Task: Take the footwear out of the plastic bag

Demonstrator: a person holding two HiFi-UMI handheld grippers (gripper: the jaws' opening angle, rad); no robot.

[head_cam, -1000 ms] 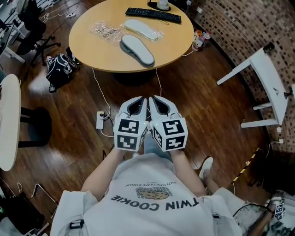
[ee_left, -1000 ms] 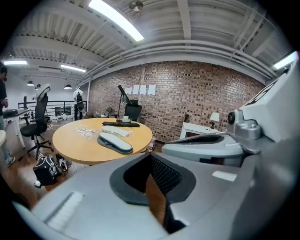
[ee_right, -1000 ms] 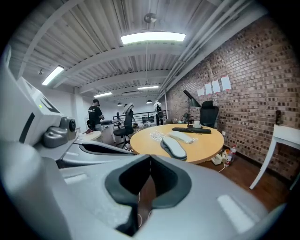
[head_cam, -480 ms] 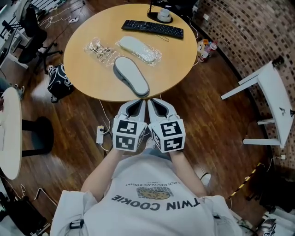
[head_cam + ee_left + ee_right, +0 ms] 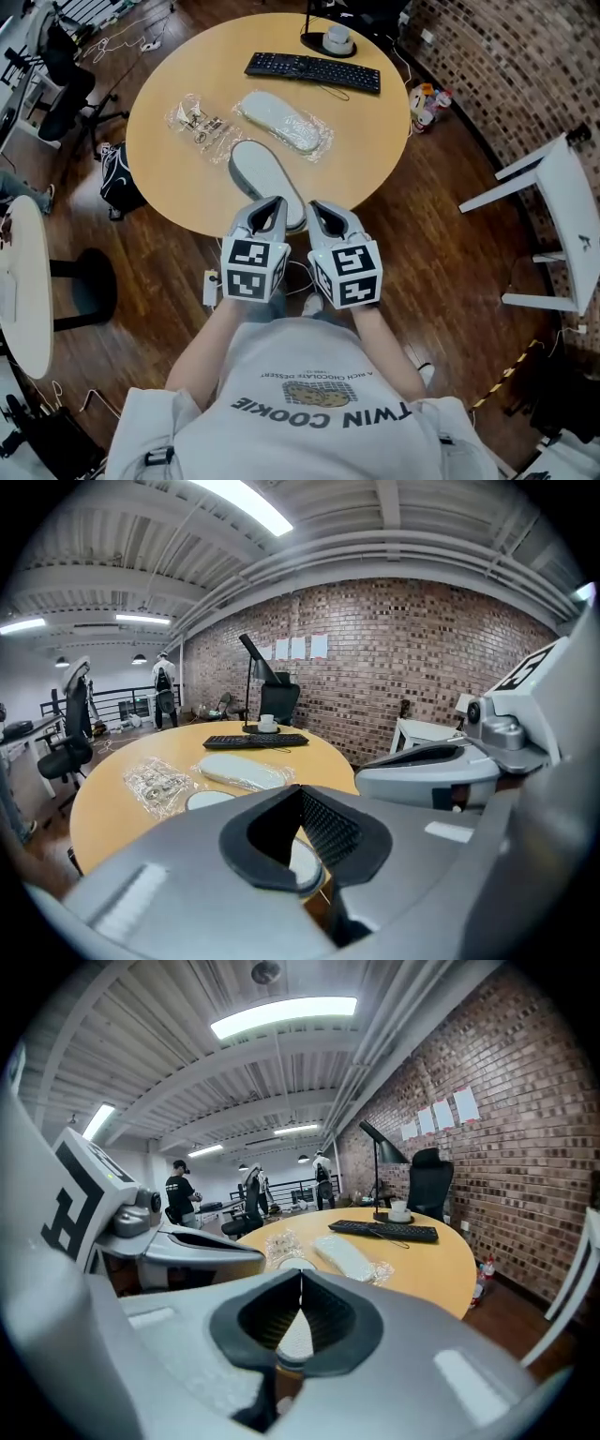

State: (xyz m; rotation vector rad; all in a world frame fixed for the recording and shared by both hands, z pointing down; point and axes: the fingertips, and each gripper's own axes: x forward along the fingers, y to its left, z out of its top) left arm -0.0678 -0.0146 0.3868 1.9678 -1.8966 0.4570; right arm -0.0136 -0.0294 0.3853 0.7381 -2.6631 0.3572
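Left tool (image 5: pixel 273 201) and right tool (image 5: pixel 315 205) are closed, empty; the bagged slipper (image 5: pixel 281 122) lies well beyond them.

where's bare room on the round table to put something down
Free: the right side of the table, between the keyboard, the bagged slipper and the rim; also the near-left edge beside the loose slipper. Crowded: the middle-left, where the small bag and both slippers lie close.
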